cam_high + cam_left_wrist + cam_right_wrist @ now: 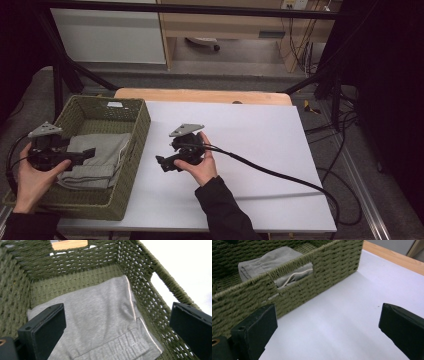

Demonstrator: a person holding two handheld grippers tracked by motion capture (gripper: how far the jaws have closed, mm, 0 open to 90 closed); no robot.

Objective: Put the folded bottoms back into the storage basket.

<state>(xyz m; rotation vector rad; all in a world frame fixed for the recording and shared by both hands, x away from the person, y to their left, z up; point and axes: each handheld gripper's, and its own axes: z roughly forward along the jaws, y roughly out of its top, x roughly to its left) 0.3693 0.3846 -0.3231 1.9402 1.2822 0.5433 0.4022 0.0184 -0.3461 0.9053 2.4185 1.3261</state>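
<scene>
Folded grey sweatpants (97, 159) lie in the green woven basket (131, 167); left gripper (84, 155) above them and right gripper (161, 163) over the white desk (260, 145) have fingers apart.

Olive-green woven basket (134, 150) holds folded grey sweatpants (100, 320) with a pale side stripe; white tabletop (250, 145), black grippers.

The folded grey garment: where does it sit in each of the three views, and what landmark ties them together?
High view: the folded grey garment lies inside the green woven basket at the left, under the left gripper.
Left gripper view: it lies centre and low on the basket floor, between the open jaws.
Right gripper view: upper left, also peeking through the handle cut-out.
Shared landmark: the basket.
</scene>
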